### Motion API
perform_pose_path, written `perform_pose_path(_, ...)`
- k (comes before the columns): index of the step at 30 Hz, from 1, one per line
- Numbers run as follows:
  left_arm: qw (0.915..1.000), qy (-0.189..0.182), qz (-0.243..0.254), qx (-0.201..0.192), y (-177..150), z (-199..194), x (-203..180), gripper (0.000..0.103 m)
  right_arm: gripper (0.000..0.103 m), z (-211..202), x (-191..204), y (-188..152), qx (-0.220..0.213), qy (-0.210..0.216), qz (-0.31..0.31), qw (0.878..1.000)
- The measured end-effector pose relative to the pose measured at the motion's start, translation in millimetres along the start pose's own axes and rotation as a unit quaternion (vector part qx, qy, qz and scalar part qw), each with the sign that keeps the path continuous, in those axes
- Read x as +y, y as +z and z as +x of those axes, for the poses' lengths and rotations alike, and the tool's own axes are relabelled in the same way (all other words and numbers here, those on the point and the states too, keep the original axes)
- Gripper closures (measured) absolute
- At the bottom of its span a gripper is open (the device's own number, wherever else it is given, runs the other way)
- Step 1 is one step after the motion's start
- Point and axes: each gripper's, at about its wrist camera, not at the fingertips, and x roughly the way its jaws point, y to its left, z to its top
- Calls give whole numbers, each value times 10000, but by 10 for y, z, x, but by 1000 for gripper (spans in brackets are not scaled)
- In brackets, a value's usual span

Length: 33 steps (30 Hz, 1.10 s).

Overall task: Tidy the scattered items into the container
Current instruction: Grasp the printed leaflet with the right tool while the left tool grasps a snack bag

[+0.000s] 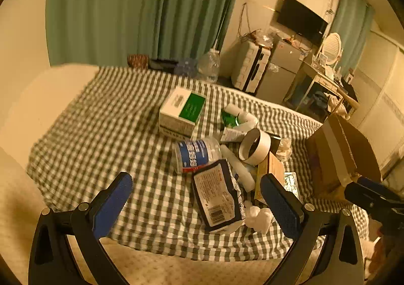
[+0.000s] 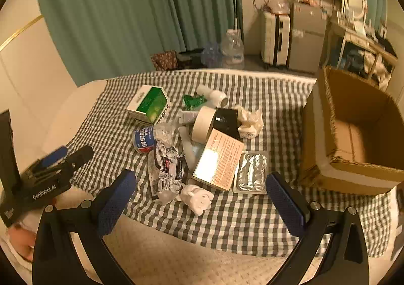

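Left gripper (image 1: 195, 205) spread wide, nothing between the blue pads (image 1: 112, 205). Right gripper (image 2: 200, 200) likewise wide apart and empty-handed, hovering over the near edge of the checked cloth (image 2: 252, 224).

Just ahead of the right gripper, lying on the cloth: a small white figurine (image 2: 198, 198), a crumpled dark snack packet (image 2: 165, 171) to its left, a foil blister tray (image 2: 251, 172) to its right. Between those two, a flat orange-and-silver box (image 2: 219, 158), tilted up on the pile.

Further in: a squashed water bottle with a blue label (image 2: 146, 139) on its side, a roll of pale tape (image 2: 203, 123) standing on edge against a black object (image 2: 226, 120), crumpled white tissue (image 2: 250, 119) beside that. Behind these, a green-and-white carton (image 2: 150, 104), a green wrapper (image 2: 193, 101) and a white tube-shaped bottle (image 2: 213, 95) lying flat.

Off to the right, standing on the cloth well apart from the pile, an open cardboard box (image 2: 353, 133), flaps up, nothing visible inside.

Beyond the bed: green curtains (image 2: 126, 14), large clear water jugs (image 2: 232, 48) on the floor, a wall-mounted television (image 1: 301, 19).
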Motion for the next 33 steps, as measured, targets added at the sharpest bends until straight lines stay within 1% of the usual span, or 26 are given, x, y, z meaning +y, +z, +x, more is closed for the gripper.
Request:
perform_pose_path(3, 9997, -102, -12, 206, -52, 172, -36, 0, 0, 282, -58, 54, 262, 111, 221, 9993)
perform_pose_path(5, 9992, -60, 96, 380, -129, 315, -102, 0, 0, 531, -101, 94, 517, 138, 395, 9978)
perform_pose_path(8, 9980, 71, 378, 494, -223, 480, -219, 0, 0, 932, -232, 91, 825, 65, 715, 9940)
perform_pose_path(11, 9954, 81, 612, 737, -284, 686, -355, 0, 0, 1320, -397, 51, 1193, 77, 1160, 9860)
perform_pose_path(13, 9936, 11, 675, 903, -300, 810, -414, 0, 1, 1466, -493, 27, 1406, 160, 1445, 9793)
perform_pose_path(16, 9913, -91, 558, 1193, -314, 1025, -441, 0, 1, 1612, -600, -7, 1536, 308, 1813, 9709)
perform_pose_path(19, 9892, -207, 313, 1420, -305, 1209, -406, 0, 1, 1717, -620, -4, 1588, 411, 1905, 9679)
perform_pose_path(21, 9868, -221, 214, 1592, -315, 1318, -372, 0, 1, 1785, -627, 6, 1668, 391, 1904, 9667)
perform_pose_path(22, 9850, -231, 168, 1703, -333, 1371, -353, 2, 1, 1831, -621, -3, 1714, 405, 1910, 9657)
perform_pose_path(23, 9838, -252, 153, 1771, -349, 1391, -351, 5, 1, 1859, -619, -4, 1747, 399, 1923, 9649)
perform_pose_path(25, 9818, -335, 109, 1866, -382, 1417, -322, 23, 1, 1916, -627, -32, 1844, 362, 1975, 9621)
perform_pose_path(26, 9813, -370, 83, 1888, -393, 1416, -312, 30, 1, 1931, -630, -44, 1854, 377, 1999, 9614)
perform_pose_path(27, 9806, -426, 40, 1914, -406, 1406, -292, 42, 1, 1936, -623, -44, 1844, 384, 1998, 9615)
perform_pose_path(28, 9802, -496, 13, 1919, -410, 1405, -279, 52, 1, 1937, -606, -39, 1851, 373, 1965, 9622)
perform_pose_path(29, 9798, -571, -2, 1916, -414, 1394, -269, 60, 6, 1935, -589, -34, 1856, 359, 1934, 9627)
perform_pose_path(30, 9794, -664, 0, 1905, -420, 1372, -268, 77, 9, 1935, -558, -30, 1880, 350, 1878, 9634)
perform_pose_path(31, 9796, -739, 9, 1869, -422, 1337, -275, 84, 18, 1939, -531, -31, 1916, 341, 1817, 9639)
perform_pose_path(32, 9801, -751, 23, 1836, -414, 1319, -285, 84, 29, 1956, -497, -43, 2002, 406, 1778, 9626)
perform_pose_path(33, 9811, -747, 34, 1787, -418, 1284, -295, 87, 29, 1965, -468, -64, 2071, 458, 1756, 9613)
